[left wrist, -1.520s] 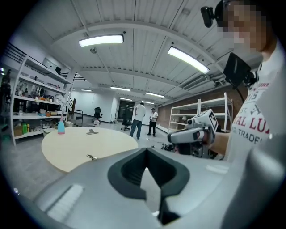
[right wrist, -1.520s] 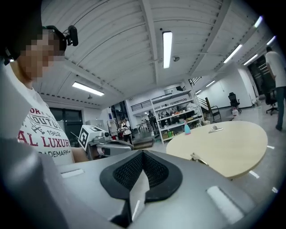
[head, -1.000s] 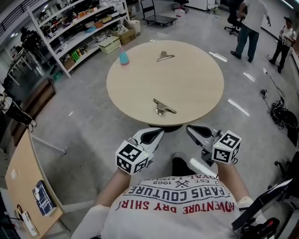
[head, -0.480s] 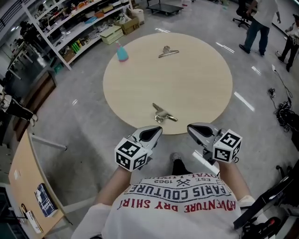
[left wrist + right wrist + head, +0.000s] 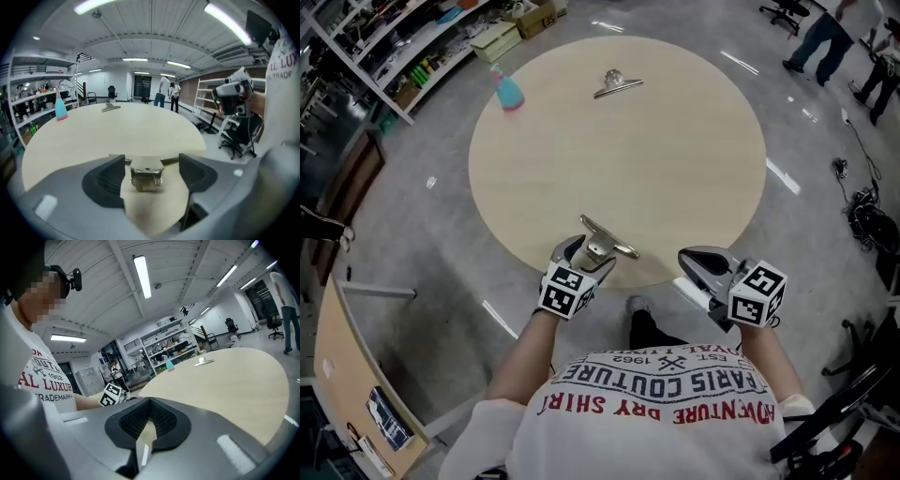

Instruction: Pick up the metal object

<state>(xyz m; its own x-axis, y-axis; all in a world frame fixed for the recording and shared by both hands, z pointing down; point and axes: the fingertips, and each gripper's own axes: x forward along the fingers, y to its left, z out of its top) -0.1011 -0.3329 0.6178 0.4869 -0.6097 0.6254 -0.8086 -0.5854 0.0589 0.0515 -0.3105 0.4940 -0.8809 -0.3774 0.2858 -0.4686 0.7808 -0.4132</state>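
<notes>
1. The left gripper (image 5: pixel 584 251) is at the near edge of the worktop (image 5: pixel 675 169). Its fingers (image 5: pixel 105 177) are opening and stand on either side of the metal clip (image 5: pixel 146 174), not pressing it.
2. The metal clip lies flat on the worktop.
3. The right gripper (image 5: pixel 701 264) is held off the edge, its fingers (image 5: pixel 136 420) closed on nothing.
4. A second clip (image 5: pixel 617 84) and a blue bottle (image 5: pixel 508 91) are on the far side.

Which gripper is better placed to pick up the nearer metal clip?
Left. The left gripper is opening its jaws with the metal clip already between them. The right gripper is shut and off to the clip's side.
</notes>
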